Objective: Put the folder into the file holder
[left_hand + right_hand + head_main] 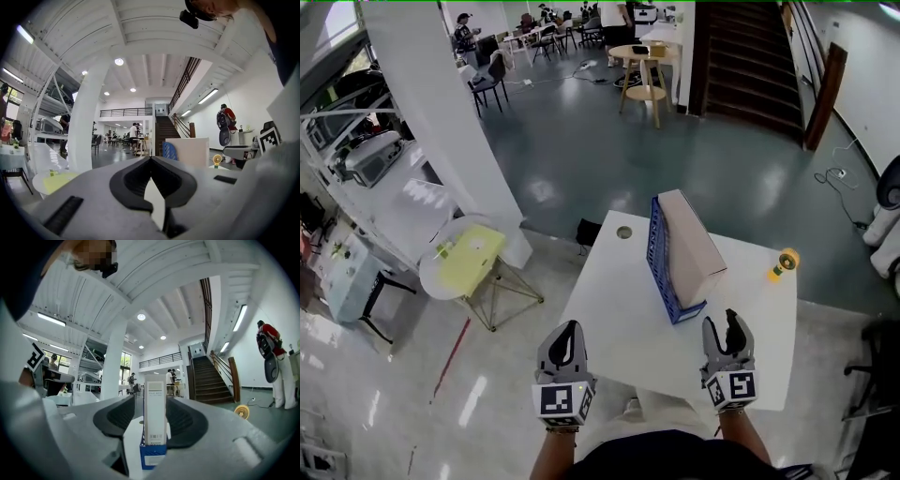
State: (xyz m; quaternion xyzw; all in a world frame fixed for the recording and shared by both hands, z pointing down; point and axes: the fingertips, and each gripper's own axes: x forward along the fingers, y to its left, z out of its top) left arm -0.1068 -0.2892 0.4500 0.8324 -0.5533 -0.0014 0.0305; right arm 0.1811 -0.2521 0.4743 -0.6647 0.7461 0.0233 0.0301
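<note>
A pale folder (689, 234) stands upright inside the blue file holder (661, 272) on the white table (609, 328), a little right of its middle. My right gripper (725, 328) hovers just in front of the holder's near end, open, with nothing between its fingers. In the right gripper view the folder's spine (154, 413) and the holder (152, 458) show beyond the spread jaws, apart from them. My left gripper (566, 339) hangs at the table's near left edge, shut and empty; its view shows the holder (169, 151) and folder (190, 152) far ahead.
A yellow tape roll (785, 262) sits at the table's right edge. A cable hole (624, 232) marks the far left corner. A round side table with a yellow sheet (471, 258) stands on the floor to the left. Chairs and people are far off.
</note>
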